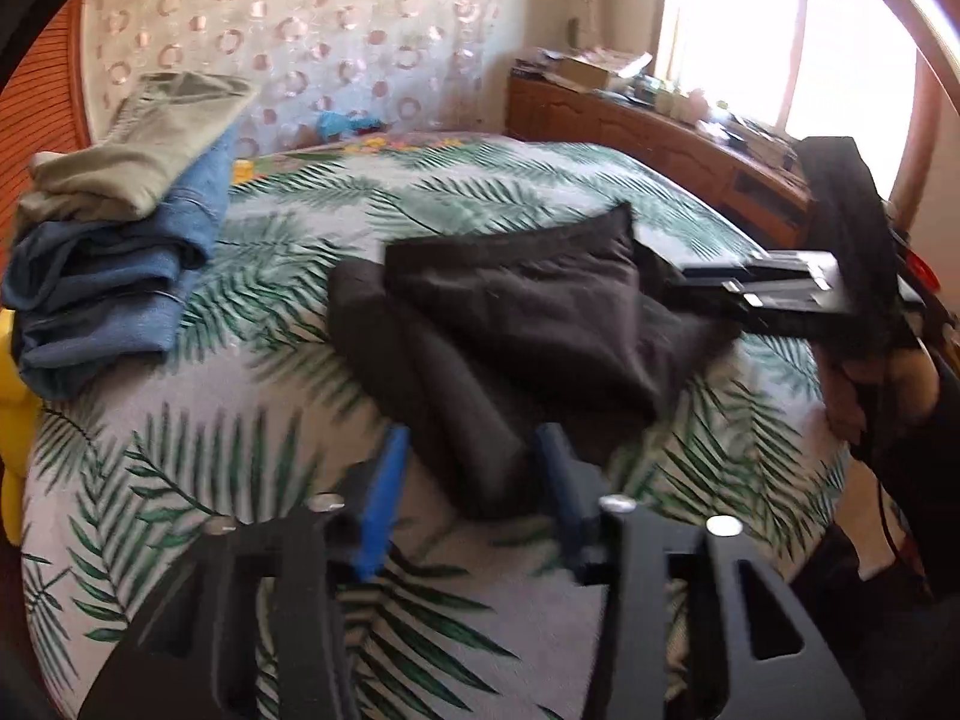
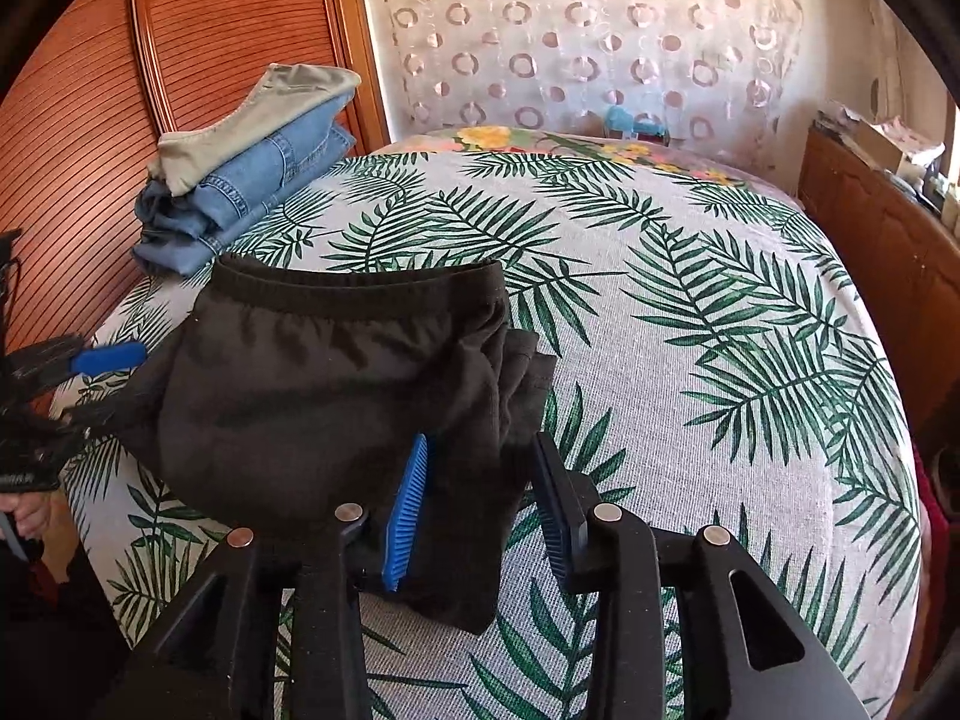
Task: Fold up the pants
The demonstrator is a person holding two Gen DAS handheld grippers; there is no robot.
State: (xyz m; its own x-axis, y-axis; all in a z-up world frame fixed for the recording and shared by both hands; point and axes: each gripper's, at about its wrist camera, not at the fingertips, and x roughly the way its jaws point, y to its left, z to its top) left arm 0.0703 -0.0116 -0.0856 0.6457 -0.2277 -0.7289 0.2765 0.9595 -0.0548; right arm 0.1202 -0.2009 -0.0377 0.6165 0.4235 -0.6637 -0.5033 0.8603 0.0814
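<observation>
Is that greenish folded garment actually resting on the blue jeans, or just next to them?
Touching. In the right wrist view the greenish garment lies directly on top of the folded blue jeans, with no gap between them; the left wrist view shows the same stack.

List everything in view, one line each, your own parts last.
black pants: one, folded, middle of the bed near its front edge
jeans: a blue folded stack, far left of the bed
khaki pants: one, on top of the jeans
bedspread: one, pale with green leaves, covers the bed
wooden cabinet: one, brown, cluttered, along the window wall
curtain: one, sheer with rings, behind the bed
left tongs: blue pads, open, black cloth between them
right tongs: blue pads, open, at the pants' edge
</observation>
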